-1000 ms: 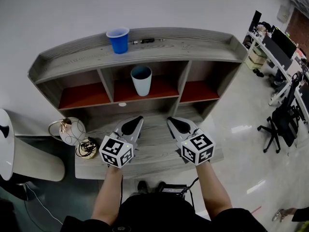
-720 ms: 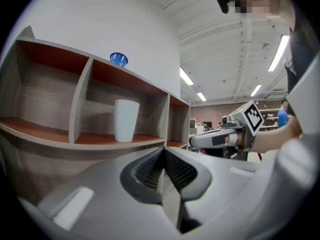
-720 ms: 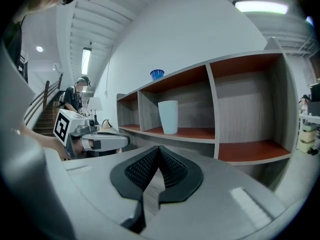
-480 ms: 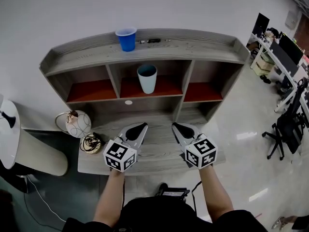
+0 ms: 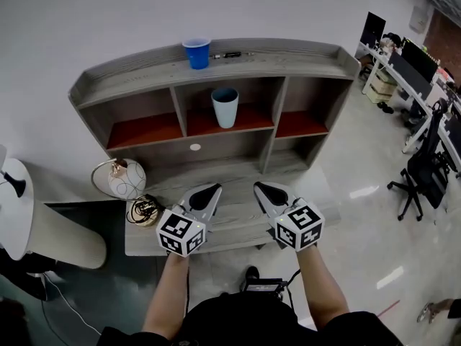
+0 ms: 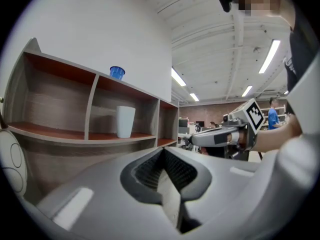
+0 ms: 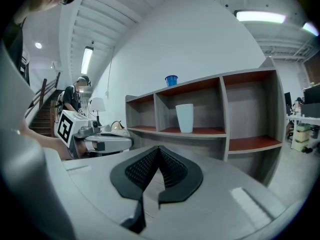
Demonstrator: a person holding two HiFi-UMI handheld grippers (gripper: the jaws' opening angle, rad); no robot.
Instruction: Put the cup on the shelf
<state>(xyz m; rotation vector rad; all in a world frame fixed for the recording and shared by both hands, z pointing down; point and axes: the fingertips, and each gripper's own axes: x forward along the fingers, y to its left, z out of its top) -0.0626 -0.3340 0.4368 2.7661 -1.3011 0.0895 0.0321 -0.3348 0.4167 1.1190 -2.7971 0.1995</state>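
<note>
Your left hand-held gripper and your right hand-held gripper both have their jaws together with nothing between them. They hang side by side over the surface in front of the shelf. The pale cup stands upright in the shelf's middle compartment. A blue cup stands on the shelf's top board, above that compartment.

From this lay, the placing looks done, and all that's left for you is to stay clear of the shelf. If the blue cup is the one meant, you'd have to part a pair of jaws and reach up to the top board.

The small dark thing beside the blue cup is too small to name. You can't tell whether either cup holds anything.
</note>
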